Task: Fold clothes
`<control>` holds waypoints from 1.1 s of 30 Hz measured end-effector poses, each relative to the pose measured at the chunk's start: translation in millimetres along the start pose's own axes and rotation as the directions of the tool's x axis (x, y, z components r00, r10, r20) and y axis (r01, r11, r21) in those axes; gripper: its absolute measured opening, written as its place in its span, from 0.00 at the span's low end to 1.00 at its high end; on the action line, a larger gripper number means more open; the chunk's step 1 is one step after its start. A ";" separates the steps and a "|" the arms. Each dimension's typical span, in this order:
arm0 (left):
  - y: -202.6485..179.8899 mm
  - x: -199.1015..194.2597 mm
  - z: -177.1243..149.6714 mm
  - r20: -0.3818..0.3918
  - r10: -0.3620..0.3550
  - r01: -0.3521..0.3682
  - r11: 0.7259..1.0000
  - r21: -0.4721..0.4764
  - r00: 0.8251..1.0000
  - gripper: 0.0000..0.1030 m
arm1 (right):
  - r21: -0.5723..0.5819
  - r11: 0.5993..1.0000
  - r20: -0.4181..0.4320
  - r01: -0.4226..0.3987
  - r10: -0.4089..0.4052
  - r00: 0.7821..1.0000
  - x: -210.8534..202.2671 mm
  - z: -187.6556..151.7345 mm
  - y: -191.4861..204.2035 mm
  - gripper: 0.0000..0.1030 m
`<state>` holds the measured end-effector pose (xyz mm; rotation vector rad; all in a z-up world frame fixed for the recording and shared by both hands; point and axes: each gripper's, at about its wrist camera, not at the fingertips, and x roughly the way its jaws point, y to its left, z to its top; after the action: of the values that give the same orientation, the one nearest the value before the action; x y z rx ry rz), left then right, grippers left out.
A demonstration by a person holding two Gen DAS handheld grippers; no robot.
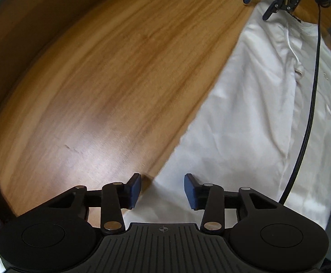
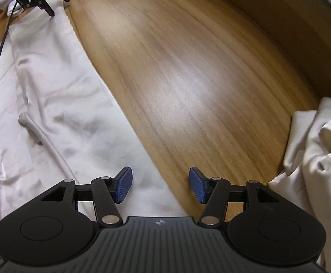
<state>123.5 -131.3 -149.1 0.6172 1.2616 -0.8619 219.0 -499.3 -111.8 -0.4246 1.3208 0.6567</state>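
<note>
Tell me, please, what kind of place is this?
Probably a room at home or a lab, though little background shows: a wooden table, a white garment spread flat on it, and a crumpled pile of pale cloth waiting nearby.

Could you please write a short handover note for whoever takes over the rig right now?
Left gripper: open, empty, over the white garment's long edge at one end.
Right gripper: open, empty, over the same edge at the other end.
The garment lies lengthwise on the wooden table; a cable runs above it. More pale clothes are heaped beside the right gripper.
Done: garment laid out.
Left: grasp the edge, fold.
</note>
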 end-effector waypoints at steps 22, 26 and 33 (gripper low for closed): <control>-70.7 10.6 -19.9 0.079 0.241 -0.245 0.968 0.049 0.967 0.05 | -0.091 0.979 0.045 0.184 -0.181 0.982 0.5 -27.7 64.8 0.05; -72.0 13.8 -22.5 0.096 0.333 -0.336 0.942 0.022 0.938 0.04 | -0.160 0.942 0.060 0.296 -0.290 0.955 5.5 -31.3 86.3 0.04; -55.8 18.3 -13.8 0.110 0.402 -0.405 0.914 0.002 0.909 0.04 | -0.166 0.916 0.081 0.366 -0.357 0.930 10.7 -25.7 85.0 0.02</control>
<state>70.9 -155.1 -166.6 0.8077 0.9776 -0.5564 145.1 -449.7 -121.0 -0.7745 1.1004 0.4702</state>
